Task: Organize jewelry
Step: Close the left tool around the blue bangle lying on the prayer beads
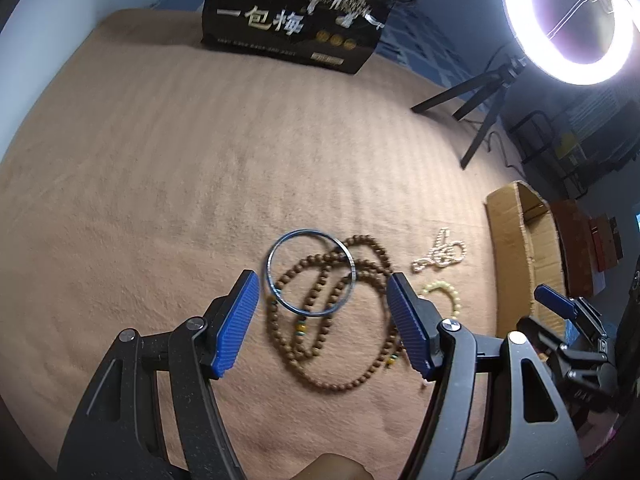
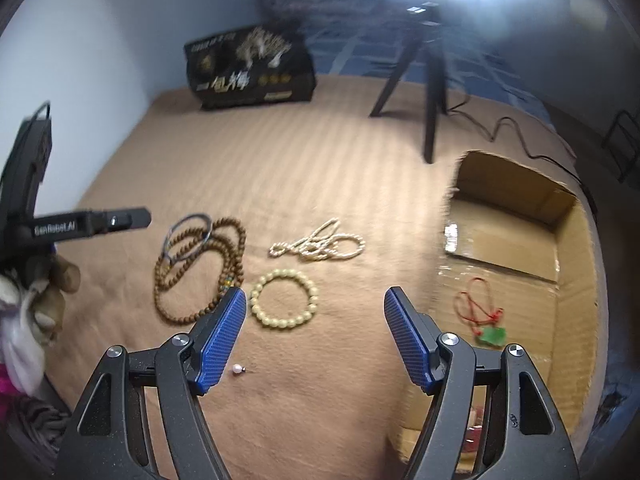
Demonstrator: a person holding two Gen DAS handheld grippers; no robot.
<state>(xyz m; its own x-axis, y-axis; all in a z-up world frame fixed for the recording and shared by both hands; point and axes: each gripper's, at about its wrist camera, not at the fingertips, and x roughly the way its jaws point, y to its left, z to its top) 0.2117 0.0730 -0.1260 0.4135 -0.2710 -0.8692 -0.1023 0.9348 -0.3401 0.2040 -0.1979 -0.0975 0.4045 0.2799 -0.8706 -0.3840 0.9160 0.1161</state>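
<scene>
A silver bangle [image 1: 311, 274] lies on top of a long brown bead necklace [image 1: 320, 360] on the tan blanket. My left gripper [image 1: 322, 300] is open and empty, hovering just above and in front of them. A pearl chain [image 1: 439, 254] and a pale yellow bead bracelet [image 1: 444, 294] lie to the right. In the right wrist view my right gripper [image 2: 314, 316] is open and empty, close to the yellow bracelet [image 2: 285, 303]; the pearl chain [image 2: 320, 244], bangle [image 2: 188, 240] and brown necklace [image 2: 200, 276] lie beyond. A red-cord green pendant [image 2: 486, 320] lies in the cardboard box [image 2: 520, 196].
A small pink bead [image 2: 237, 369] lies by my right gripper's left finger. A black printed box [image 1: 296, 16] stands at the back. A ring light [image 1: 568, 20] on a black tripod [image 2: 428, 92] stands at the back right. The blanket [image 1: 160, 160] covers the surface.
</scene>
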